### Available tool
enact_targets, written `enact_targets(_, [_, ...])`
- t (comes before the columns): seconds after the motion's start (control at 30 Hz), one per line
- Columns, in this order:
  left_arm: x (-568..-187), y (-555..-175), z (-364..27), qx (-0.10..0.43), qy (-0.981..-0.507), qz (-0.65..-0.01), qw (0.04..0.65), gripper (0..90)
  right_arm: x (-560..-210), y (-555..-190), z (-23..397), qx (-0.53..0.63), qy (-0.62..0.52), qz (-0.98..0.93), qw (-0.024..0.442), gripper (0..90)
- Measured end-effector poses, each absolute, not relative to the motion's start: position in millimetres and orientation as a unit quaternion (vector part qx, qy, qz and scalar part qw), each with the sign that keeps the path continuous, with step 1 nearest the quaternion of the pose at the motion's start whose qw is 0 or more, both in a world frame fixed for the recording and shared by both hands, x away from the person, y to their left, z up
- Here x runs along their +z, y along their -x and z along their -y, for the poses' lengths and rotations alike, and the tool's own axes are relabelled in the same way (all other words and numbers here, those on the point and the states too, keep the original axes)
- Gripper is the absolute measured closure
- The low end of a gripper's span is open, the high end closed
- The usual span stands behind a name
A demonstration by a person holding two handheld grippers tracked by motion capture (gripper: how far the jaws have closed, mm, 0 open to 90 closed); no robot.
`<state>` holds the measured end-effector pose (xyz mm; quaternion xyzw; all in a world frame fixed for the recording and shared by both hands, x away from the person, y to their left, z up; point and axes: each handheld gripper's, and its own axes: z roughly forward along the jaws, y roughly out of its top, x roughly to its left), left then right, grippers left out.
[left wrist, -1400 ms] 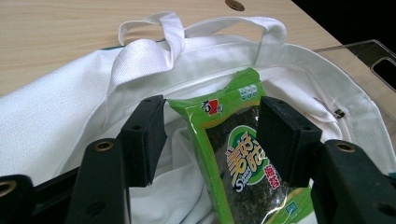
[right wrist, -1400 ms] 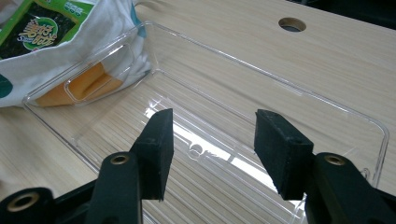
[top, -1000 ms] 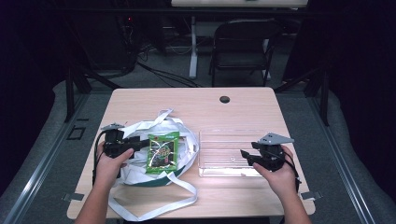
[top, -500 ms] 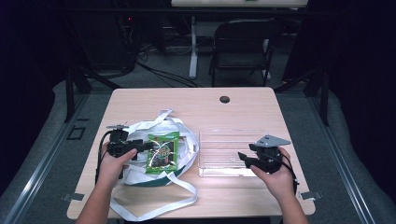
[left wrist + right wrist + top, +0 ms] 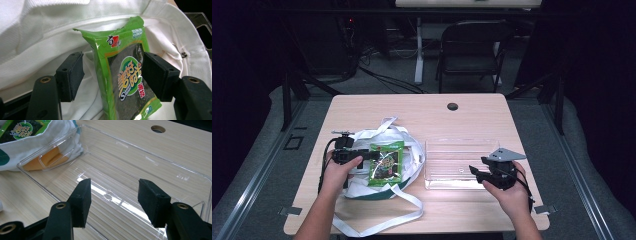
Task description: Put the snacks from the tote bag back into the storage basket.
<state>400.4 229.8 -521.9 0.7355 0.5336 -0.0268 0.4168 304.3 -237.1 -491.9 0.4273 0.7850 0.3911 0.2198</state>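
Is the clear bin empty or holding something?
Empty: the clear bin shows only bare floor and the table's woodgrain through it in both views.

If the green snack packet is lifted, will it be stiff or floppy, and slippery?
The green snack packet looks thin and flat, so probably light and a little bendy. Its glossy film may slip between pads. Lying on the soft white bag, it may shift when pushed.

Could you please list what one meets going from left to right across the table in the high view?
Left gripper → green snack packet on the white tote bag → clear plastic tray → right gripper.
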Motion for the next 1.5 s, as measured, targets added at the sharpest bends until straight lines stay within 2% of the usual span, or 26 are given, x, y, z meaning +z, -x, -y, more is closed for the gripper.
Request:
enact_targets(0.57, [-534, -409, -217, -0.044, -0.747, -0.532, 0.396, 35.6, -492, -300, 242, 0.388, -0.432, -0.784, 0.221, 44.2])
enact_targets(1.07, [-545, -414, -210, -0.090, -0.745, -0.530, 0.395, 38.6, -495, -301, 241, 0.384, -0.431, -0.786, 0.220, 44.2])
enact_targets(1.5, [-546, -414, -209, -0.101, -0.748, -0.523, 0.395, 47.4, -495, -301, 241, 0.385, -0.431, -0.786, 0.220, 44.2])
